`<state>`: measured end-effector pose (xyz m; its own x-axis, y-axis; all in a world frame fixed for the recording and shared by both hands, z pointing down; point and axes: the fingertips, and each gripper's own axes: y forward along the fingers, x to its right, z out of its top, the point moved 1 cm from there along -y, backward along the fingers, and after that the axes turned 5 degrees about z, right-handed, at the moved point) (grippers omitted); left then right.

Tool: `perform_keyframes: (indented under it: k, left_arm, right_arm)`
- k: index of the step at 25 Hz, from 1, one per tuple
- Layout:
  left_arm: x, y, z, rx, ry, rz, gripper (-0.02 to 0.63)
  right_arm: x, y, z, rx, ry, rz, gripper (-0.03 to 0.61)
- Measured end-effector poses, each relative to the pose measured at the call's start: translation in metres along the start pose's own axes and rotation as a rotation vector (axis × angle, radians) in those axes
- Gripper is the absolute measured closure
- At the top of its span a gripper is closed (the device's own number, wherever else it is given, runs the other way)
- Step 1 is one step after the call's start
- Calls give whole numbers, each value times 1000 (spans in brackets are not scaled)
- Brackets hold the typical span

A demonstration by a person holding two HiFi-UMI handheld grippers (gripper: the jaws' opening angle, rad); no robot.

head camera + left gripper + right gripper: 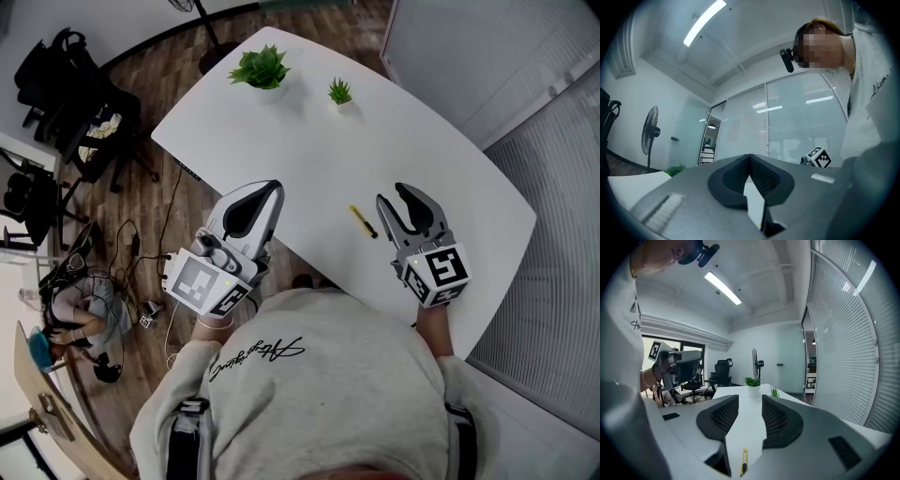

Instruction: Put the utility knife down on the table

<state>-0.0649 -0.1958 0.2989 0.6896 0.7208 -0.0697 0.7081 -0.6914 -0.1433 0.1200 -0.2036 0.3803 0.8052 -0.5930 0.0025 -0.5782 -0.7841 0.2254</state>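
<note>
Yellow utility knife (364,221) rests flat on the tabletop (309,141) just left of the spread, empty right hand-held gripper (397,201): retreat without nudging it.

The head camera sat above the person (319,384) and looked steeply down, taking in the whole white table (422,131), both grippers and the floor (159,216) at the left. The left gripper (272,190) camera sat close behind its jaws and tilted upward, facing the ceiling (740,42), a glass wall with blinds (797,122) and the person's upper body. The right gripper (398,200) camera sat close behind its jaws, low, looking level along the table toward the larger plant (752,380) and the fan (754,363). Each gripper camera caught the other gripper, and both caught the fan.
</note>
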Motion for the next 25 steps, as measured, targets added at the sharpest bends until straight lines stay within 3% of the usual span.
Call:
perform_keyframes:
  k: [18,25]
  left_arm:
    - [37,34,-12,0,6,-17,617]
    - [34,41,-11,1,2,-53,617]
  right_arm:
    - [14,-47,38,183,-20,33,430]
    - [16,-56,44,212,-23,-6,478]
